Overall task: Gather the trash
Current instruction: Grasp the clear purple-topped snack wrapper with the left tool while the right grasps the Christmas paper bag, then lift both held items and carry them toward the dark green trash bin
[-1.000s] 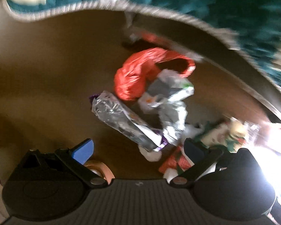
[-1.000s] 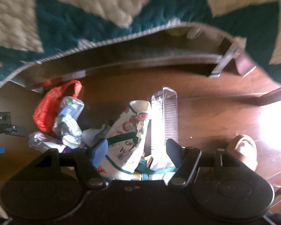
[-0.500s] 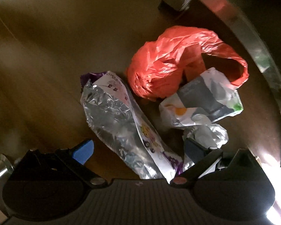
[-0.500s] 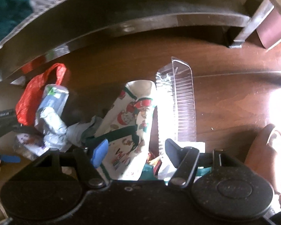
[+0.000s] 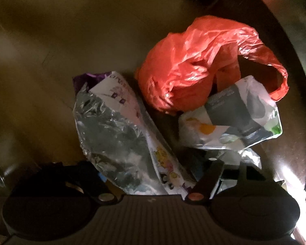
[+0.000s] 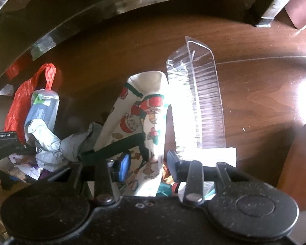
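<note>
Crinkled silver foil wrapper (image 5: 114, 140) (purple-edged, printed).

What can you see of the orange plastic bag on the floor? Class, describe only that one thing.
The orange plastic bag is thin, crinkled and glossy, crumpled into a loose mound on the dark wooden floor. One handle loop curls out to its side. A white and grey printed packet leans against it, and a silver foil wrapper lies close beside it. In the right wrist view it shows at the far left, with its handle standing upright. Neither gripper touches it.
</note>
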